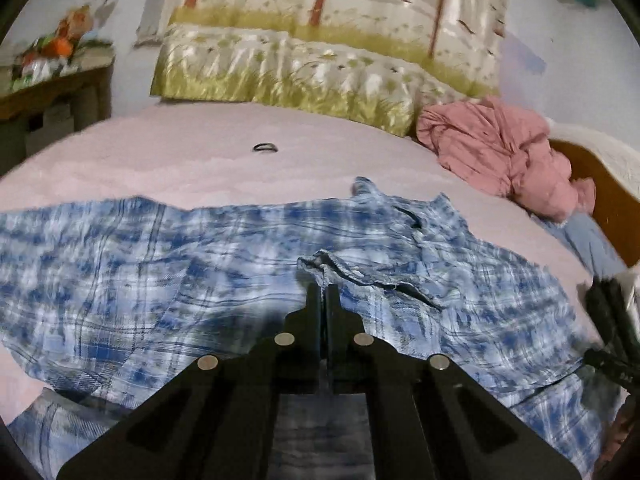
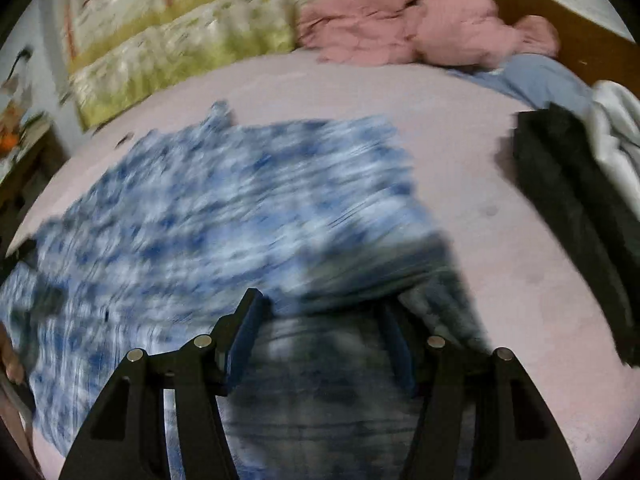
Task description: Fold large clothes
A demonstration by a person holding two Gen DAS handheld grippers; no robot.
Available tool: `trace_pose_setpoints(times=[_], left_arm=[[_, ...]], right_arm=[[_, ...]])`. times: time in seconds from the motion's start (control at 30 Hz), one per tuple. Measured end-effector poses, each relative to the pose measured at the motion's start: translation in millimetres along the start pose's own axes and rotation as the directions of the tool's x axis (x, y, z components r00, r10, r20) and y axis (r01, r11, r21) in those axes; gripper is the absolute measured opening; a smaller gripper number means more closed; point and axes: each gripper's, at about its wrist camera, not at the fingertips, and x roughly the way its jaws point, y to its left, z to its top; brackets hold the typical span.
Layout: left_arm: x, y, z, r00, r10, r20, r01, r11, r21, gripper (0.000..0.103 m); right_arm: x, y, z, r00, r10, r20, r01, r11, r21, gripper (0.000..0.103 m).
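1. Bed (image 1: 200, 148), covered by a pale pink sheet; it fills most of both views and carries everything listed below except the side desk.
2. Quilt (image 1: 320, 40), satin, cream and olive with a tree-and-grass print, folded and piled against the wall at the far side of the bed.
3. Blue plaid shirt (image 1: 160, 264), white and blue check, spread wide across the near half of the bed, rumpled rather than flat. One fold of its cloth is lifted off the rest in the middle. In the right wrist view it is heavily blurred (image 2: 240, 200).
4. Pink garment (image 1: 500, 152), crumpled in a heap at the far right of the bed, beside the quilt and well apart from the plaid shirt.
5. Dark garment (image 2: 580, 208), black, lying along the right edge of the bed, with white cloth just beyond it.
6. Side desk (image 1: 56, 80), wooden, left of the bed, holding blurred orange and green items.
7. Left claw (image 1: 324, 292), black, fingers pressed together, pinching the raised fold of the plaid shirt at their tips.
8. Right claw (image 2: 320, 312), black with blue pads, fingers spread apart above the near right part of the plaid shirt; cloth lies below the gap, not pinched.
9. Dark ring (image 1: 265, 147), small, alone on the bare sheet beyond the shirt.
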Motion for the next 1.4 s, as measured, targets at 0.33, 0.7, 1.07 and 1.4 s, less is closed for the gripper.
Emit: trace_pose_setpoints(times=[0.33, 0.7, 1.07, 1.4], left_arm=[[-2, 21, 6, 0.994, 0.107, 0.021, -0.107, 0.994, -0.019, 0.001], [3, 25, 3, 0.995, 0.097, 0.004, -0.097, 0.995, -0.008, 0.001], [19, 29, 2, 0.987, 0.143, -0.070, -0.143, 0.990, 0.002, 0.001], [5, 28, 8, 0.984, 0.161, -0.074, -0.159, 0.987, 0.039, 0.056]], right_arm=[[-44, -40, 11, 0.977, -0.095, 0.189, 0.065, 0.985, 0.158, 0.061], [-6, -45, 6, 0.997, -0.080, 0.003, 0.079, 0.994, 0.074, 0.013], [19, -67, 9, 0.997, -0.054, -0.048, 0.061, 0.989, 0.137, 0.011], [-17, -80, 15, 0.990, -0.116, 0.085, 0.094, 0.970, 0.223, 0.031]])
